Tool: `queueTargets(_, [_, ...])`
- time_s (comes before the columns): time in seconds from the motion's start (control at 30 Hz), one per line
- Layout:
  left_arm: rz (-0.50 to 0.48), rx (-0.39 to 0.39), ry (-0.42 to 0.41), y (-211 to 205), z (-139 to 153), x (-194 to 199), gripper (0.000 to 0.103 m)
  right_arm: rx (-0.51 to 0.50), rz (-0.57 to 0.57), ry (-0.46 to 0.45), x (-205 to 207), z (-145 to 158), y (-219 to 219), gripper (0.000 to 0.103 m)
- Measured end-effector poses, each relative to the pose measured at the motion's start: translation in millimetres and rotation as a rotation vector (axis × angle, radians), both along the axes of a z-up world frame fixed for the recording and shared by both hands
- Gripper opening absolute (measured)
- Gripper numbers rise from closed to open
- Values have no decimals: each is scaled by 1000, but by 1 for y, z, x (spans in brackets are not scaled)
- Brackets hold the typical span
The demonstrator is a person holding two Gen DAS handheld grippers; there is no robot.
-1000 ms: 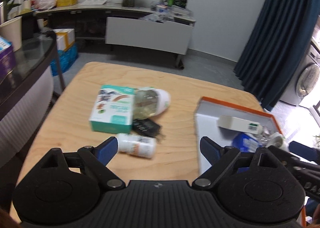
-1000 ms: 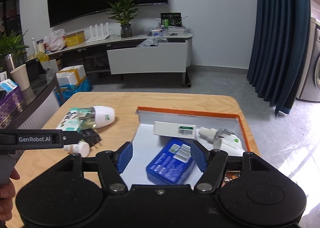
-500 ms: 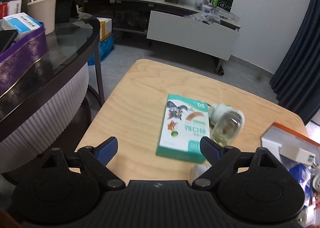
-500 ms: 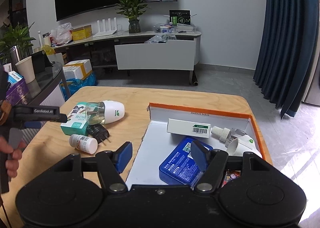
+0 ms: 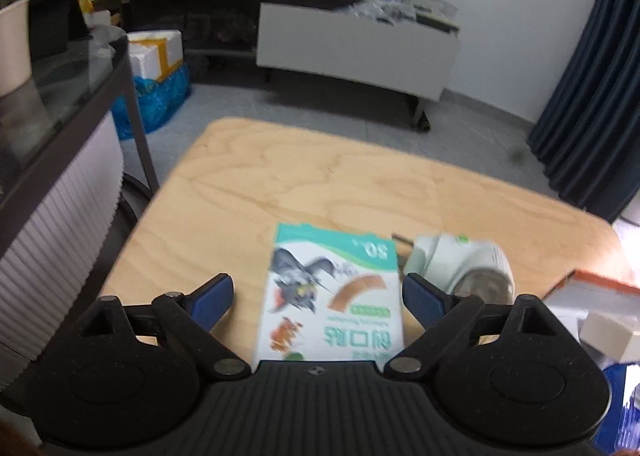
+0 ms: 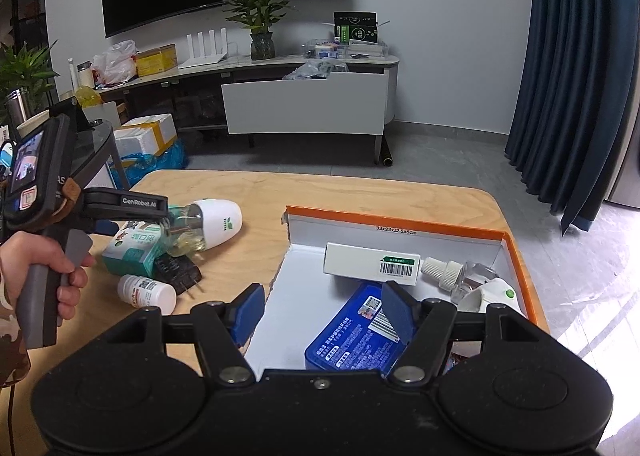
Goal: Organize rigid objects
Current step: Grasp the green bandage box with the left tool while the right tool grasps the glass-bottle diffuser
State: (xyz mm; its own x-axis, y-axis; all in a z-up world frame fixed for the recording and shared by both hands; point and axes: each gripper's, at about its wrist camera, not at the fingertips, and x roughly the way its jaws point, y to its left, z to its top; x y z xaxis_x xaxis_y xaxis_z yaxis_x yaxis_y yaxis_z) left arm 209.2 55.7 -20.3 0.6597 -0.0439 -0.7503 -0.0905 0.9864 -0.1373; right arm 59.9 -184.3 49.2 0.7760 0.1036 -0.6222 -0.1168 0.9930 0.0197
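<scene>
While its jaws have just been opening wider, the left gripper (image 5: 318, 298) hangs over the green box (image 5: 332, 296), which lies flat on the table (image 5: 280, 180) between the blue pads (image 5: 214, 294) without either one pressing on it (the view here is blurred). Just right of the box lies the vaporizer (image 5: 464, 266), on its side and touching the box edge. From the right wrist view, a hand (image 6: 36, 268) grips the left tool's handle, and its fingers reach above the box and vaporizer. A black plug (image 6: 176, 272) sits against the box's near side, and a white bottle (image 6: 146, 292) lies on its side just beside the plug.

The right gripper (image 6: 322, 312) holds its jaws partly apart with nothing between them, poised above the near left corner of the orange tray (image 6: 400, 216). Inside the tray lie a blue tin (image 6: 352, 336), a white carton (image 6: 372, 260) against the far wall, and a second vaporizer (image 6: 476, 288) toward the right side, with its white cap pointing left.
</scene>
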Motion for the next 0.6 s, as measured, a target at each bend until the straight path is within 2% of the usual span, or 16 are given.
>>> queueTargets(0.07, [-51, 30, 9, -7, -8, -1, 94, 1, 1, 1, 2, -1, 1, 78])
queueTargets(0.1, [-51, 70, -5, -10, -10, -2, 94, 2, 3, 3, 3, -1, 1, 78])
queueTargets(0.17, [-35, 91, -22, -8, -12, -3, 92, 3, 10, 3, 4, -1, 3, 78])
queueTargets(0.2, [-28, 93, -28, -6, -12, -2, 89, 4, 15, 5, 6, -1, 4, 78])
queueTargets(0.23, [-27, 100, -36, -5, -11, -3, 76, 6, 18, 9, 8, -2, 5, 78])
queueTargets(0.27, [-27, 113, -42, -3, -9, -4, 71, 16, 23, 15, 10, -2, 6, 78])
queueTargets(0.4, [-32, 94, -37, 8, -6, -9, 71, 105, 70, 56, 30, 0, 17, 82])
queueTargets(0.5, [-18, 95, -59, 20, 0, -27, 71, 184, 93, 81, 51, 5, 32, 89])
queueTargets(0.6, [-13, 102, -88, 26, 8, -51, 71, 218, 99, 137, 86, 4, 52, 91])
